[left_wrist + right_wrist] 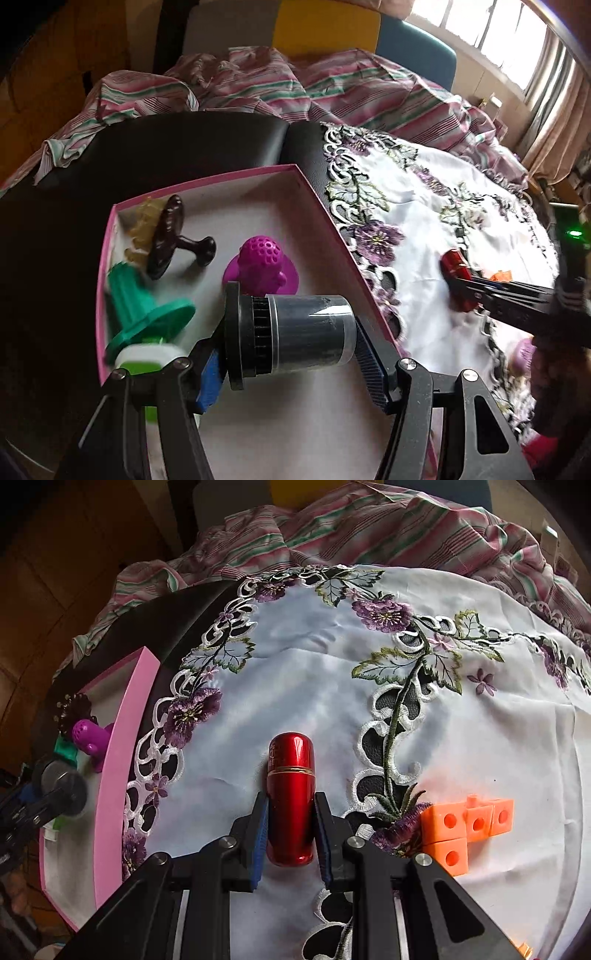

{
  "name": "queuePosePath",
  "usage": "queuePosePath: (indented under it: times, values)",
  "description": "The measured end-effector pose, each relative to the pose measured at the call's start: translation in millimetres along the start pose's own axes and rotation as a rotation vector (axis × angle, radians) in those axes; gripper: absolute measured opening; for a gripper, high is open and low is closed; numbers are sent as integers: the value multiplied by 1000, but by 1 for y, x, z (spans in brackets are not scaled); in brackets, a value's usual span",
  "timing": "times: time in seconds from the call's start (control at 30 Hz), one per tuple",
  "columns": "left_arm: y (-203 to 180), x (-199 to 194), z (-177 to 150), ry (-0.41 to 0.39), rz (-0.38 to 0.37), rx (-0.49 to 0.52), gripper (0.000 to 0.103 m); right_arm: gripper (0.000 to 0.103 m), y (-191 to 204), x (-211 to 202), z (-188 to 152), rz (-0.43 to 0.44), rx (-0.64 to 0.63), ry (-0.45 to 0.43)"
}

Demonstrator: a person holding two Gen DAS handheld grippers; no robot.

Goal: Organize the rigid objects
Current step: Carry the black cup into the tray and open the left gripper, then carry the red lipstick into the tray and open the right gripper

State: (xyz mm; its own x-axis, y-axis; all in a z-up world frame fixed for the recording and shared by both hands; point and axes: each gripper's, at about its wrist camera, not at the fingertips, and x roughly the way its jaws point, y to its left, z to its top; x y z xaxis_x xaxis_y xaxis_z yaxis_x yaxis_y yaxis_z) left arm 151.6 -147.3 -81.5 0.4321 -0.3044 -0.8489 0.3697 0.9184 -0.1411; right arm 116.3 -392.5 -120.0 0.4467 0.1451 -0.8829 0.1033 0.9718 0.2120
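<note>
My left gripper (291, 339) is shut on a dark jar with a black ribbed lid (295, 334), held sideways over the pink-rimmed box (317, 195). In the box lie a magenta perforated piece (260, 267), a green flanged piece (144, 310), a dark brown mushroom-shaped piece (173, 236) and a yellowish piece (144, 225). In the right wrist view my right gripper (291, 830) is shut on a red metallic capsule (290, 794) that lies on the white embroidered cloth (295, 679). The red capsule (456, 273) and the right gripper (480, 291) also show in the left wrist view.
An orange cluster of linked cubes (465, 827) sits on the cloth right of the capsule. The pink box (110, 775) stands at the cloth's left edge on a dark surface (147, 147). Striped bedding (295, 85) is bunched behind. A green-and-white item (147, 360) lies at the box's near-left corner.
</note>
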Motion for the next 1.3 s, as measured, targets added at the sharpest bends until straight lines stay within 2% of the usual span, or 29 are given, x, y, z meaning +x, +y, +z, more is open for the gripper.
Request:
queuePosePath:
  times: [0.2,0.3,0.4,0.53,0.77,0.93,1.1,1.3]
  values:
    - [-4,16,11,-13,11,8,64,22,1,-1,0,-17,-19,-4]
    - [-2,10,13,-30,-19,-18,68,22,1,-1,0,-23,-22,-7]
    - [-1,0,9,-48,-8,-23,70,22,1,-1,0,-25,-19,-7]
    - [2,-19,-3,-65,7,-35,71,22,0,-1,0,-23,-10,-8]
    - [4,-64,-34,-131,91,-22,71,22,3,-2,-1,-51,-29,-24]
    - [12,-87,-52,-152,109,-43,72,22,6,-2,-2,-70,-53,-35]
    - [21,-100,-64,-158,137,-54,72,22,7,-3,-3,-80,-63,-42]
    - [42,-112,-77,-169,165,-116,72,22,10,-2,-4,-95,-77,-53]
